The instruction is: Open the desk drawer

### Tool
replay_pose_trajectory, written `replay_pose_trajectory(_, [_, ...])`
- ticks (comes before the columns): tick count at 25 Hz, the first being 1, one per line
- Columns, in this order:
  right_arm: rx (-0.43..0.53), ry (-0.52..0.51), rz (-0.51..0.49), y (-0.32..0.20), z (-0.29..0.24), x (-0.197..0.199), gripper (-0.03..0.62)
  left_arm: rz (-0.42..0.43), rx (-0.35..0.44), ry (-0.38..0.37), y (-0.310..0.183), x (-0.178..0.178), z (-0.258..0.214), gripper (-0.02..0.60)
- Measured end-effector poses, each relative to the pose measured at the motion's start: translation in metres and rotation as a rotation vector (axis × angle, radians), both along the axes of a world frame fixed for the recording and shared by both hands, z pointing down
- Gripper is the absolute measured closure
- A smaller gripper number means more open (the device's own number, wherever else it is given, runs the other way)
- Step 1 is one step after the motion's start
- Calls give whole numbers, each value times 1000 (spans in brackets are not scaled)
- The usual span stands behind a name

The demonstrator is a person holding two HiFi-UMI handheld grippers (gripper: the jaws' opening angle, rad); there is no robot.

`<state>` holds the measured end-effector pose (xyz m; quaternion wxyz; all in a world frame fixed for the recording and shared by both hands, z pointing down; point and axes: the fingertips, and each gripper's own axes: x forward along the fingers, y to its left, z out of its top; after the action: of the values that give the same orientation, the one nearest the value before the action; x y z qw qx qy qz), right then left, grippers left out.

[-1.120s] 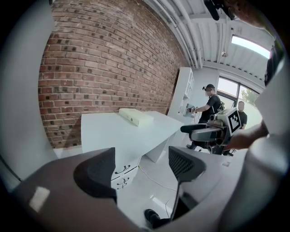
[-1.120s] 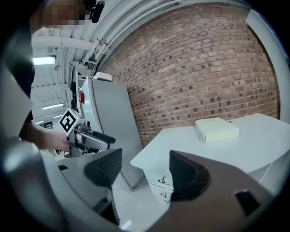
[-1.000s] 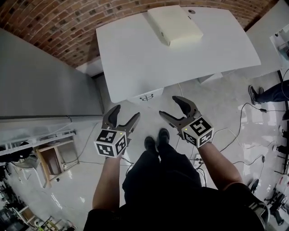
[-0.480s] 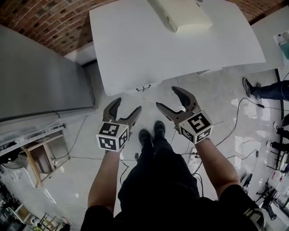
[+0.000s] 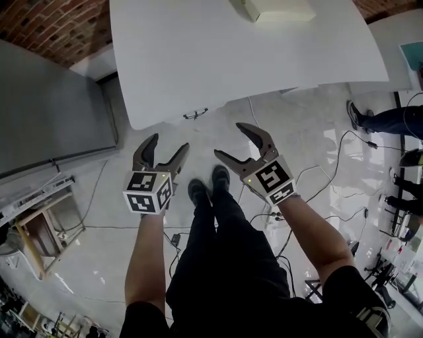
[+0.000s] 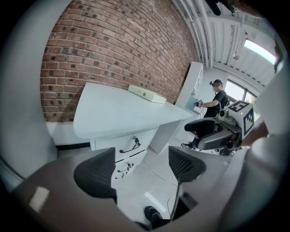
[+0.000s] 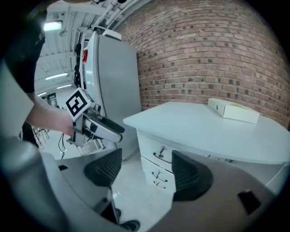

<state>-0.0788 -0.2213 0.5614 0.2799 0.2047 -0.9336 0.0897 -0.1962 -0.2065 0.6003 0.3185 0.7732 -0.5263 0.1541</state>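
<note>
The white desk [image 5: 231,59] fills the top of the head view, and the dark handle of its top drawer [image 5: 195,114] shows under the front edge. In the gripper views the drawer stack stands shut, with the top handle [image 6: 130,147] [image 7: 159,155] above two smaller ones. My left gripper [image 5: 168,144] [image 6: 140,170] and right gripper [image 5: 231,140] [image 7: 147,170] hang in the air, short of the desk and above the floor. Both are open and hold nothing. Each shows in the other's view: the right gripper [image 6: 217,131], the left gripper [image 7: 97,124].
A cream box [image 5: 274,8] lies on the desk's far side. A tall grey cabinet [image 5: 46,112] stands left of the desk, against the brick wall [image 6: 113,50]. Cables [image 5: 330,165] trail over the floor at right, near another person's legs [image 5: 383,122]. A wooden shelf [image 5: 33,231] stands at far left.
The desk has slid up and grown in the head view as the person steps closer. Both grippers have shifted slightly left and stayed open.
</note>
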Motion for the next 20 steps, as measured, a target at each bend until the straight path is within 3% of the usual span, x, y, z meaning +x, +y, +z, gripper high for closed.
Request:
replay_pose_trajectory(9, [13, 133, -139, -13, 80, -23, 263, 10, -17, -24, 7, -8, 55, 210])
replay_pose_trajectory(15, [109, 259, -256, -31, 119, -52, 263, 8, -11, -11, 15, -14, 77, 210])
replay_pose_trajectory(20, [159, 329, -285, -48, 145, -69, 263, 27, 19, -19, 15, -13, 77, 210])
